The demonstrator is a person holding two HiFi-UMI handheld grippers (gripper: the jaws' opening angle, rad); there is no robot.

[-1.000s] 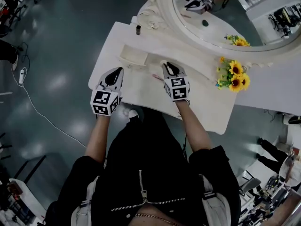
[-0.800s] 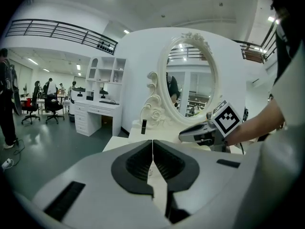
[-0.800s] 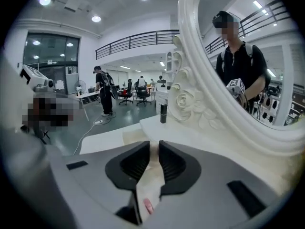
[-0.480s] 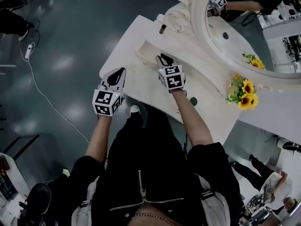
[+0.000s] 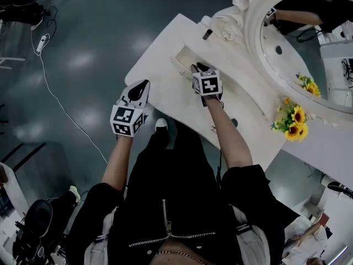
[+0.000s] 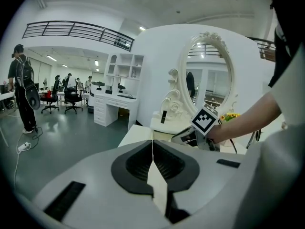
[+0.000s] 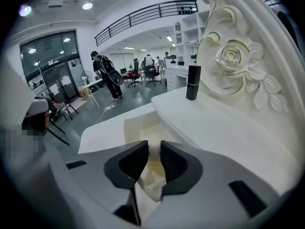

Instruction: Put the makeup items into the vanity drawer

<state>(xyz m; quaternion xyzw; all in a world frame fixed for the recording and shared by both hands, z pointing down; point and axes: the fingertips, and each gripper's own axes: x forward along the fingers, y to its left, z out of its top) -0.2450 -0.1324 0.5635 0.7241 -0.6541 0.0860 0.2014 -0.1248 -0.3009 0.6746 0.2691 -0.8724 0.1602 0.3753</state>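
Observation:
The white vanity table [image 5: 157, 70] has its shallow drawer [image 5: 183, 56] open. My right gripper [image 5: 197, 68] hangs over the drawer's right end, pointing down into it. In the right gripper view the jaws [image 7: 154, 146] stand apart over the cream drawer floor [image 7: 136, 125]; they have just been opening, and I see nothing between them. A dark lipstick tube [image 7: 192, 82] stands on the raised shelf by the carved rose. My left gripper [image 5: 138, 87] hovers at the table's front left edge, its tips [image 6: 152, 142] touching, empty. From it I see the right gripper [image 6: 183, 136] ahead.
An oval mirror [image 5: 309, 43] in a carved frame stands behind the shelf. Sunflowers [image 5: 294, 120] sit at the table's right. On the floor to the left lies a power strip [image 5: 41, 43] with a cable. People, chairs and a white cabinet [image 6: 109, 109] are far off.
The right gripper has moved left and forward from the table top to over the open drawer. The pink stick seen beside it one second ago no longer shows. The left gripper has shifted slightly forward.

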